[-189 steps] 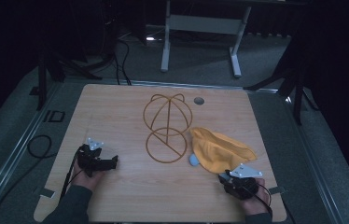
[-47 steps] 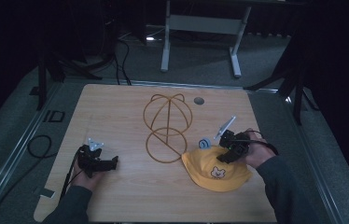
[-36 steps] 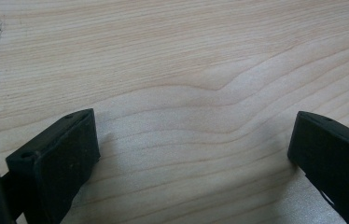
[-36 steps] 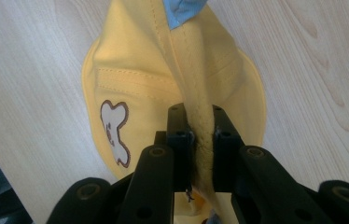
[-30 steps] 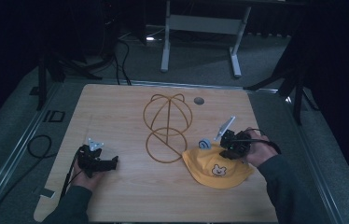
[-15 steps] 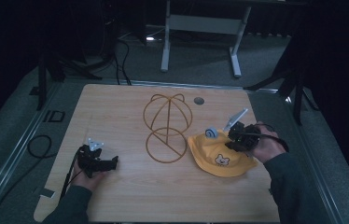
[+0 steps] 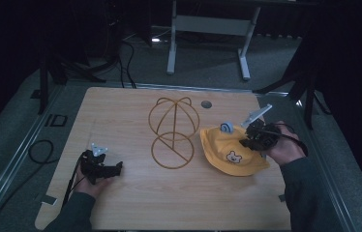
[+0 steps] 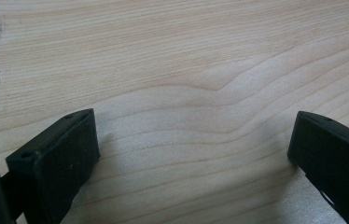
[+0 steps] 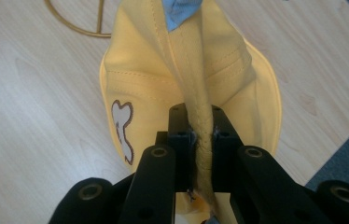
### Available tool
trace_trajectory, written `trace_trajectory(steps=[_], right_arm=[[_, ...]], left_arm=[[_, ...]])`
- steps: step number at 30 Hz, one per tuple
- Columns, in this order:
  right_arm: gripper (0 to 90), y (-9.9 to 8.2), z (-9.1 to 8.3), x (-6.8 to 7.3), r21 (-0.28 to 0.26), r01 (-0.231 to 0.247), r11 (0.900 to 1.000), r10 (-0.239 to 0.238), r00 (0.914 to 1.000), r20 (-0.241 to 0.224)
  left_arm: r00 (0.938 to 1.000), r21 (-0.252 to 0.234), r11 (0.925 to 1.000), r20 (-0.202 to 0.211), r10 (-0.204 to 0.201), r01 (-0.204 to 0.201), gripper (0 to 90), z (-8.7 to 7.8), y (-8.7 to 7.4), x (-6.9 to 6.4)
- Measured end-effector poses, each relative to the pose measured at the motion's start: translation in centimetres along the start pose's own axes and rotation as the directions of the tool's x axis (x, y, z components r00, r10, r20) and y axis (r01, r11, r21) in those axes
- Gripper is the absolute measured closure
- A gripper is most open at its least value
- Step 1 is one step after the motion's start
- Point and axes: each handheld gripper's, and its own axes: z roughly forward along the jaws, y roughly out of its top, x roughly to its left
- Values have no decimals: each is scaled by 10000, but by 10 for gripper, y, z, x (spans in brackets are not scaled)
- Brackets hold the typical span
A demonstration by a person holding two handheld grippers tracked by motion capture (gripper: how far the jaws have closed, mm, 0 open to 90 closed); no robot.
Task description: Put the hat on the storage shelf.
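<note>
Since earlier, the hat (image 7: 232, 152) has risen off the table's (image 7: 135, 203) right side toward the wire stand (image 7: 172, 133), brim pinched in the right gripper (image 9: 200, 135); so thin a fold could slip. Left gripper (image 8: 191, 149) rests wide, empty.

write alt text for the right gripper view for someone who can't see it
The right gripper has its two black jaws clamped on a pinched fold of a yellow hat, seen from close behind the jaws. The hat has a white bear patch and a blue ear, above a light wooden table.
</note>
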Motion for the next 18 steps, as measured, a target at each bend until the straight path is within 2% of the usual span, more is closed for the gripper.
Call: trace_trajectory(steps=[4, 8, 12, 15, 18], right_arm=[[828, 1, -3, -2, -145, -51, 9999, 53, 9999, 92], [828, 1, -10, -6, -533, -299, 9981, 310, 9993, 196], [829, 1, -17, -12, -991, -598, 9933, 621, 9979, 195], [833, 0, -21, -14, -1411, -905, 9859, 944, 9953, 211], [834, 0, -22, -16, -1562, -1034, 9823, 1084, 9938, 238]], left_arm=[[10000, 20, 10000, 3, 21, -21, 20, 0, 0, 0], [10000, 19, 10000, 7, 3, -3, 20, 0, 0, 0], [10000, 16, 10000, 6, 0, 0, 20, 0, 0, 0], [10000, 10, 10000, 6, -14, 14, 20, 0, 0, 0], [10000, 12, 10000, 4, -13, 13, 20, 0, 0, 0]])
